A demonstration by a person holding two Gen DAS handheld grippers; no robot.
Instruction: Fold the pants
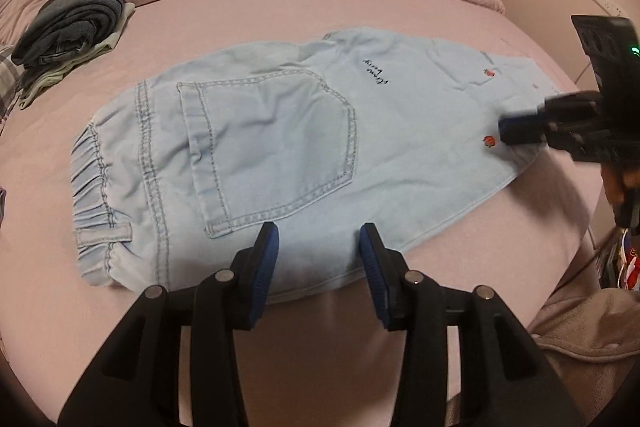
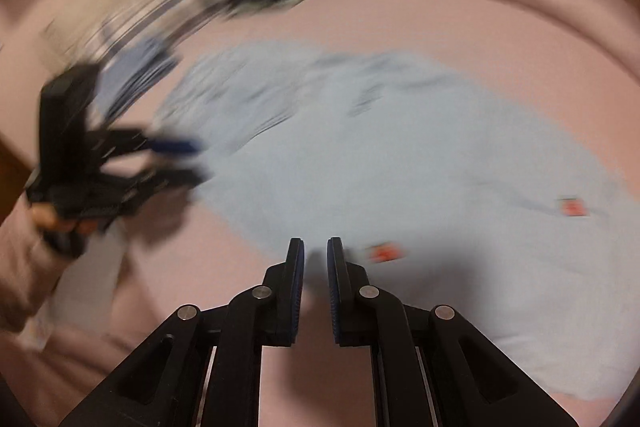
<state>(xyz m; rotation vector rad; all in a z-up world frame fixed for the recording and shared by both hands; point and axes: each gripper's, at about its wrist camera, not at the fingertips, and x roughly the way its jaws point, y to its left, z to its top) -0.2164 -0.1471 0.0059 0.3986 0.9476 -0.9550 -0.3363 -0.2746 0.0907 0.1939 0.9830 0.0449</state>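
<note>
Both my grippers, left (image 1: 318, 241) and right (image 2: 315, 255), angle downward, jaws apart and empty, over the flat pants (image 1: 280, 147).

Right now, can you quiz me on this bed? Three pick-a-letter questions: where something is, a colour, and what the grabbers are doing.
1. Where is the dark clothes pile?
A. On the pants
B. On the bed, apart from the pants
C. On the floor

2. What colour are the pants?
A. Light blue
B. Black
C. Green

3. What is the left gripper holding?
A. A sock
B. The pile
C. Nothing

Answers:
1 B, pink bed shows between pile and pants.
2 A, pale blue denim.
3 C, its jaws stand apart, empty.
</note>
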